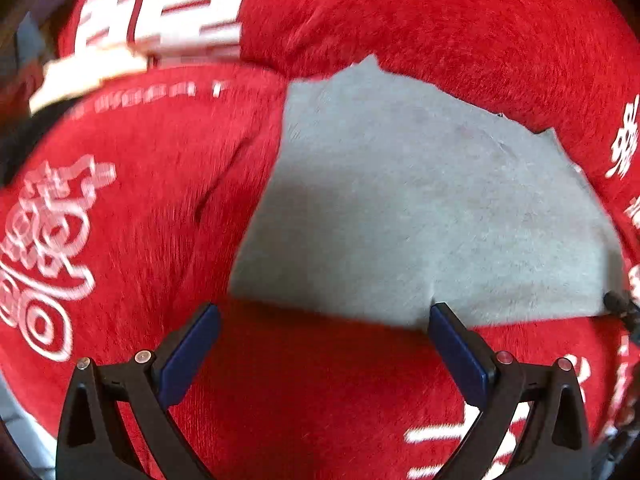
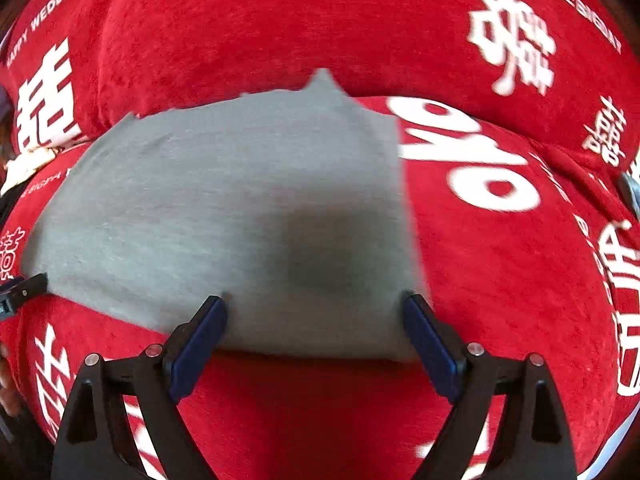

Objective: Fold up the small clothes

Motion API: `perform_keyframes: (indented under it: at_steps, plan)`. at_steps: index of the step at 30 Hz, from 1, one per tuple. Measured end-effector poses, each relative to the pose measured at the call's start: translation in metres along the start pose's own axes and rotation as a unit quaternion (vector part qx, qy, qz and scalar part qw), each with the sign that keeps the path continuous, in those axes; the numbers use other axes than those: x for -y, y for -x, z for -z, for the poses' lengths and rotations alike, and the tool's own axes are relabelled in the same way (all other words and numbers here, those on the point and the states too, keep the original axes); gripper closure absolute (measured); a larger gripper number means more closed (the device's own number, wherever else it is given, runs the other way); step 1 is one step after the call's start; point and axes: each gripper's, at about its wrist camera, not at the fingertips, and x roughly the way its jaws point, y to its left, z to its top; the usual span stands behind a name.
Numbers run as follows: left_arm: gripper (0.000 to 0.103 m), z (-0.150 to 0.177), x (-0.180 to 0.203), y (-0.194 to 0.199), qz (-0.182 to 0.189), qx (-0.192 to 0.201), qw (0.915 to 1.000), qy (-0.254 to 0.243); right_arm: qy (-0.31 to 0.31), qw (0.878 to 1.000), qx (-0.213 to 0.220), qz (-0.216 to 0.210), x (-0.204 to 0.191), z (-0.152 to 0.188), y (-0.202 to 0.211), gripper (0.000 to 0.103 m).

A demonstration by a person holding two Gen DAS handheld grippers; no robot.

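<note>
- A red plush cloth [image 1: 360, 12] printed with white characters and lettering covers the whole surface in both views; it lies in soft folds.
- A grey garment [image 2: 192, 216] lies flat on the red cloth, filling the centre right of the left wrist view [image 1: 420, 208] and the centre left of the right wrist view.
- The left gripper [image 1: 325, 314] has its jaws wide apart, nothing between the pads, at the garment's lower edge.
- The right gripper [image 2: 316, 306] also stands wide apart, straddling the garment's lower edge without pinching it.
- No containers show; the room beyond is dark and unreadable.
</note>
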Motion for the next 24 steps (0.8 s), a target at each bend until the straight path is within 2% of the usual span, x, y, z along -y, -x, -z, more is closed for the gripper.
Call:
perform_keyframes:
  at_steps: [1, 2, 3, 5, 8, 11, 14, 17, 22, 24]
  plan:
    - [0.000, 0.002, -0.008, 0.004, -0.002, -0.004, 0.9998, 0.017, -0.028, 0.999, -0.004, -0.031, 0.016, 0.003, 0.000, 0.007]
    - [0.000, 0.000, -0.016, 0.004, -0.027, -0.003, 0.9992, 0.028, -0.045, 0.998, -0.007, -0.040, 0.027, 0.004, 0.005, 0.007]
    - [0.000, 0.001, -0.020, 0.010, -0.033, 0.004, 0.9989, 0.033, -0.054, 0.998, -0.005, -0.027, 0.034, 0.005, 0.010, 0.007]
    - [0.000, 0.001, -0.024, 0.026, -0.020, 0.021, 0.9989, 0.038, -0.045, 0.999, 0.020, -0.008, 0.038, 0.006, 0.026, 0.007]
    - [0.000, -0.017, -0.016, 0.043, -0.008, 0.048, 0.9980, 0.041, -0.027, 0.998, 0.050, -0.006, 0.022, -0.008, 0.043, 0.007]
    - [0.000, -0.040, 0.017, 0.047, 0.008, 0.061, 0.9979, 0.020, -0.002, 0.998, 0.066, -0.018, -0.017, -0.027, 0.050, 0.006]
    - [0.000, -0.064, 0.050, 0.029, 0.011, 0.049, 0.9987, -0.003, 0.038, 0.996, 0.058, -0.046, -0.059, -0.050, 0.029, 0.006]
    - [0.000, -0.084, 0.079, -0.004, 0.012, 0.017, 0.9998, -0.008, 0.052, 0.998, 0.038, -0.017, -0.085, -0.068, -0.002, 0.006]
    - [0.000, -0.114, 0.100, -0.053, -0.017, -0.018, 0.9994, -0.023, 0.038, 0.999, 0.008, -0.008, -0.094, -0.103, -0.045, 0.006]
    - [0.000, -0.128, 0.101, -0.066, -0.036, -0.014, 0.9988, -0.031, 0.034, 0.999, -0.006, -0.003, -0.090, -0.118, -0.062, 0.006]
